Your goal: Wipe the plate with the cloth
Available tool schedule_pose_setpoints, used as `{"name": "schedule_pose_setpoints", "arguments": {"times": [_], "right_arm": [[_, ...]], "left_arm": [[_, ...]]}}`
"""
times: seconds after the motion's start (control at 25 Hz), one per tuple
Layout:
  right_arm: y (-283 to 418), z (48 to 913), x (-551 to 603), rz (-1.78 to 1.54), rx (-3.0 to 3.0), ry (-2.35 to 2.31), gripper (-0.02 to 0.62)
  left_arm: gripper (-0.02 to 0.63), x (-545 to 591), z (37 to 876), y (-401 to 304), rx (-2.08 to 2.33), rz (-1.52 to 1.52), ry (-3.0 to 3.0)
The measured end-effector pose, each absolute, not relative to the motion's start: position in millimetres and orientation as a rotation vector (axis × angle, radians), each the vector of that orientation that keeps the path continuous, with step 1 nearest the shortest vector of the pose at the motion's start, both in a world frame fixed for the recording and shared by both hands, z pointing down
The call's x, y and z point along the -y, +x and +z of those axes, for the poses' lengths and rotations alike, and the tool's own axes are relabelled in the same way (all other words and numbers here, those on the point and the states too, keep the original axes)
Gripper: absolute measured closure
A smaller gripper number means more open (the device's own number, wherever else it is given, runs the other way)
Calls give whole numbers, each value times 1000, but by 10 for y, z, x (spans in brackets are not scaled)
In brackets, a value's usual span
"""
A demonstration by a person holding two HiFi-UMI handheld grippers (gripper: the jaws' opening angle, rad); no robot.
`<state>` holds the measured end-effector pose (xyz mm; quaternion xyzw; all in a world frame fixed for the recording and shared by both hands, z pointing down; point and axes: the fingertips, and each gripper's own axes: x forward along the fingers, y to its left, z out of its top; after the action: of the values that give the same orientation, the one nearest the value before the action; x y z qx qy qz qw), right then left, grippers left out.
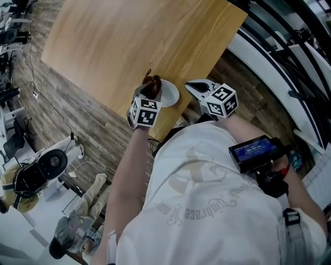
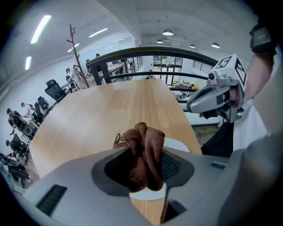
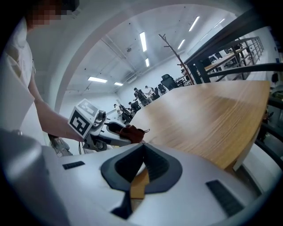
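Observation:
A small white plate (image 1: pixel 170 95) lies at the near edge of the wooden table (image 1: pixel 129 46). My left gripper (image 1: pixel 149 92) is shut on a bunched brown cloth (image 1: pixel 151 85), which rests over the plate's left part. In the left gripper view the cloth (image 2: pixel 144 152) stands up between the jaws, with the plate's rim (image 2: pixel 178 145) showing behind and below it. My right gripper (image 1: pixel 197 88) hovers just right of the plate at the table edge, jaws together and nothing in them. The right gripper view shows its tips (image 3: pixel 143 148) meeting, with the left gripper (image 3: pixel 106 132) and the cloth (image 3: pixel 132 132) beyond.
The table's near edge and right corner (image 1: pixel 243 15) drop to a wood floor. A dark railing (image 1: pixel 289 46) runs along the right. Office chairs and gear (image 1: pixel 36 171) stand on the floor at lower left. A coat stand (image 2: pixel 75 48) rises beyond the table.

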<state>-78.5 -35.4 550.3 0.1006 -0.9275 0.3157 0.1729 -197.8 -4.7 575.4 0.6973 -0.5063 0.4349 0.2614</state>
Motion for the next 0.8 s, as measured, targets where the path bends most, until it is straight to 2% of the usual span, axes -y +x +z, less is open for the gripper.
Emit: {"name": "schedule_pose_setpoints", "arguments": {"times": [0.24, 0.8], "right_arm": [[-798, 5499, 349, 894, 2629, 279, 581], [-957, 5455, 154, 876, 2641, 146, 581]], "left_arm": [[436, 62, 5724, -2138, 1405, 1176, 1855], [436, -691, 5777, -2084, 1445, 1110, 1774]]}}
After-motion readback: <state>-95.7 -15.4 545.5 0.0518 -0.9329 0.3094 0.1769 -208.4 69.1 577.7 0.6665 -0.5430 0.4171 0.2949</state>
